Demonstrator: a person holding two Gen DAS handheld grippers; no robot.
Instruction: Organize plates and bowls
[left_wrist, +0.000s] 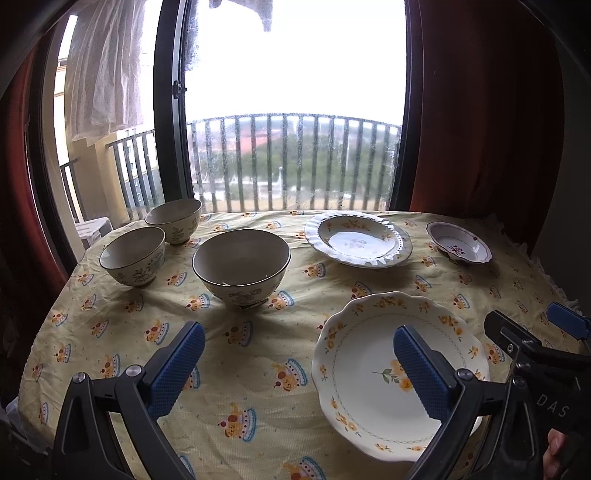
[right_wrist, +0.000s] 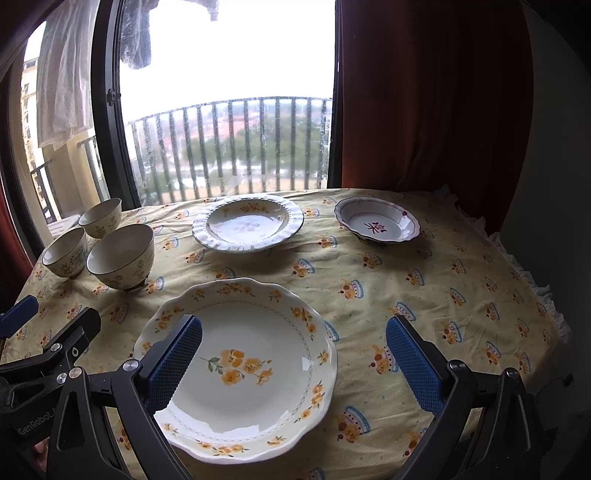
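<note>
Right now both tongs are spread wide and hold nothing. The big flower plate (right_wrist: 236, 369) lies near the front edge of the counter (right_wrist: 443, 295), just under the right tongs (right_wrist: 293, 365). The left tongs (left_wrist: 299, 373) hang beside it, so the right ones are nearer.

Open cloth runs across the table's (right_wrist: 461, 295) near-left part and down its right side. Three bowls (left_wrist: 241, 266) crowd the far-left corner; the ribbed plate (right_wrist: 248, 222) and small dish (right_wrist: 377, 225) line the far edge, well apart.
</note>
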